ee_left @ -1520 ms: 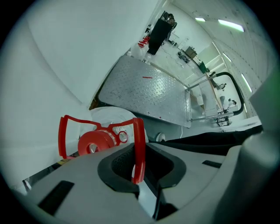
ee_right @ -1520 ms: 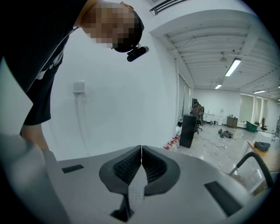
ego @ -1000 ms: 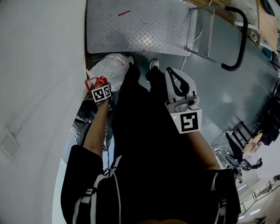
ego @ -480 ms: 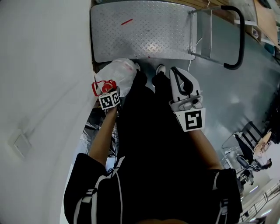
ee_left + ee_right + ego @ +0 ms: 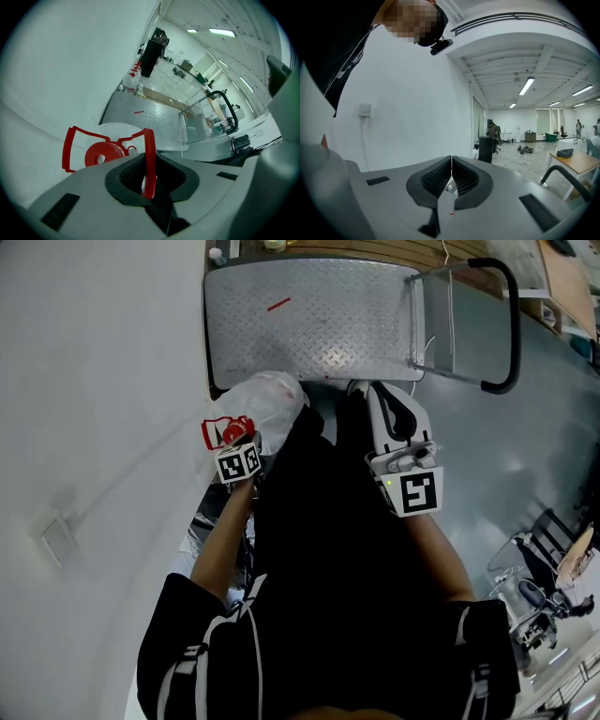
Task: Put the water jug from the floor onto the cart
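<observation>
Lifting step: left gripper (image 5: 229, 433) clamps the water jug (image 5: 273, 397) by its red handle (image 5: 149, 159).
Next, set it on the cart (image 5: 309, 315); right gripper (image 5: 451, 176) is closed, empty.

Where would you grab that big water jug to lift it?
By the red handle on top, coming from above. It stands clear of the cap as a thin bar that jaws can close round, while the jug is far too wide. The left hand-held gripper is shut on one side of it.
</observation>
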`<action>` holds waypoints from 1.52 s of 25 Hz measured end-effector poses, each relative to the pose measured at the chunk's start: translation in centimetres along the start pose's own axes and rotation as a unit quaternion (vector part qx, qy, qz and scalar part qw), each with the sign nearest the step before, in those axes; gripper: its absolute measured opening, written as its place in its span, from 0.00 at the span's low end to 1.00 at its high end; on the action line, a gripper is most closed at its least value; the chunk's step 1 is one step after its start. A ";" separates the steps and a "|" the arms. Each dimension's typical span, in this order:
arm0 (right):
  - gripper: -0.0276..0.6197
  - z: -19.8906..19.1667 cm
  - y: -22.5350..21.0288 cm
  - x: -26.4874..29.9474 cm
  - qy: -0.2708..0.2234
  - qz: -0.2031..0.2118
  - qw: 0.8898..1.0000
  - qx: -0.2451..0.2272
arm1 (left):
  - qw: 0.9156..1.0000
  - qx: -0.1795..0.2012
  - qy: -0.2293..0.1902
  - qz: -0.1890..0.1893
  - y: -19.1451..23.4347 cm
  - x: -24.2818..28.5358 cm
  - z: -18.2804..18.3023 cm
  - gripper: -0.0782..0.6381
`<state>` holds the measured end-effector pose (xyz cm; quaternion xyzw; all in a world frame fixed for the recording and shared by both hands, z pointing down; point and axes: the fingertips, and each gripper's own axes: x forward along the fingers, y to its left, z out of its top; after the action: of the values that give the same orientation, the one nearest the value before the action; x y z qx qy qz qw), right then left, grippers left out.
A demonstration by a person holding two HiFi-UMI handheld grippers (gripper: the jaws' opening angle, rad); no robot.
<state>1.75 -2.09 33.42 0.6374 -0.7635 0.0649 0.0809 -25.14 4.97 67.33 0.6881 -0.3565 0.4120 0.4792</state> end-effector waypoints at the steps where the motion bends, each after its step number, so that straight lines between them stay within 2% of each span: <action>1: 0.07 -0.1 -0.4 0.1 -0.001 0.000 1.000 0.007 | 1.000 0.000 -0.002 0.002 -0.2 0.0 0.5 0.20; 6: 0.07 -0.2 -2.2 0.1 -0.009 0.002 1.000 0.019 | 1.000 0.009 -0.013 0.001 -1.9 -0.1 2.8 0.20; 11: 0.07 0.3 -4.6 0.1 -0.019 -0.002 0.999 0.032 | 0.999 0.036 -0.024 0.010 -4.4 -0.6 5.2 0.20; 17: 0.07 1.0 -8.0 0.2 -0.037 0.024 0.998 0.049 | 0.999 0.038 -0.024 0.010 -7.5 1.3 8.2 0.20; 24: 0.07 -0.2 -13.7 0.0 -0.016 0.031 0.997 0.070 | 0.999 0.026 -0.031 0.027 -10.9 3.3 12.2 0.20; 32: 0.07 -0.9 -19.1 -0.5 -0.011 0.029 0.997 0.077 | 0.997 0.052 -0.048 0.032 -15.8 5.8 17.1 0.21; 38: 0.07 -1.0 -23.4 -1.5 -0.012 0.022 0.997 0.079 | 0.996 0.056 -0.059 0.044 -19.4 8.1 20.0 0.21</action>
<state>25.12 -4.63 34.02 0.6256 -0.7707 0.1191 0.0199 -0.20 -9.28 63.56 0.7207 -0.3900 0.4109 0.3997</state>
